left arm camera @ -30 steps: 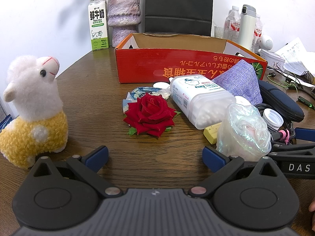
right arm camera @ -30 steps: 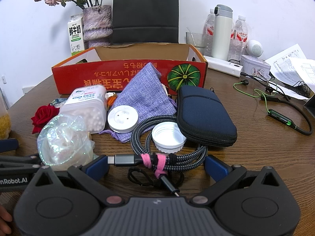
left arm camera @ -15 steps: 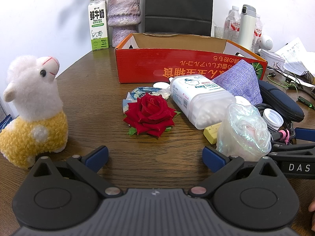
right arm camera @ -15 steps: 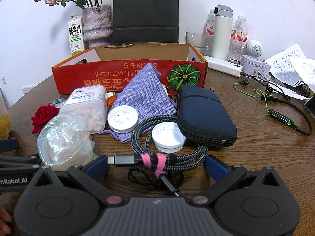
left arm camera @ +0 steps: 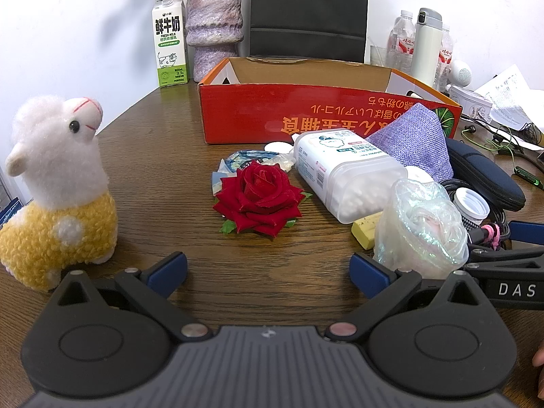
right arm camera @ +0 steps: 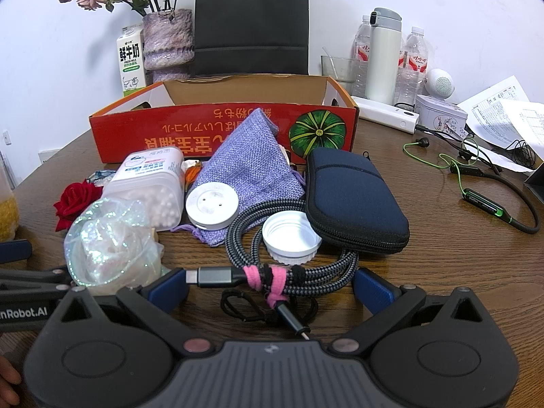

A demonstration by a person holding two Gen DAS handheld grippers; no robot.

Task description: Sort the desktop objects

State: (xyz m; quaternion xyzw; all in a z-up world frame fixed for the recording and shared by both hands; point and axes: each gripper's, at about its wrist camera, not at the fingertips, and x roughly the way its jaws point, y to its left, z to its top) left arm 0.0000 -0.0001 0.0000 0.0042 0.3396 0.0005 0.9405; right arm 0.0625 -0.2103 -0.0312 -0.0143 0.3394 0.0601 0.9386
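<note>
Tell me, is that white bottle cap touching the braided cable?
Touching. In the right wrist view the white cap sits inside the coil of the braided cable, its lower rim resting on the strands with no gap showing.

The dark wooden worktop (left arm camera: 142,156) carries a plush alpaca (left arm camera: 56,187) at near left, a red rose (left arm camera: 260,200) mid-worktop, a red cardboard box (left arm camera: 306,115) farther back, a milk carton (left arm camera: 169,40) and vase (left arm camera: 214,30) at far left, a coiled braided cable (right arm camera: 289,268) and navy zip case (right arm camera: 353,200) to the right.
</note>
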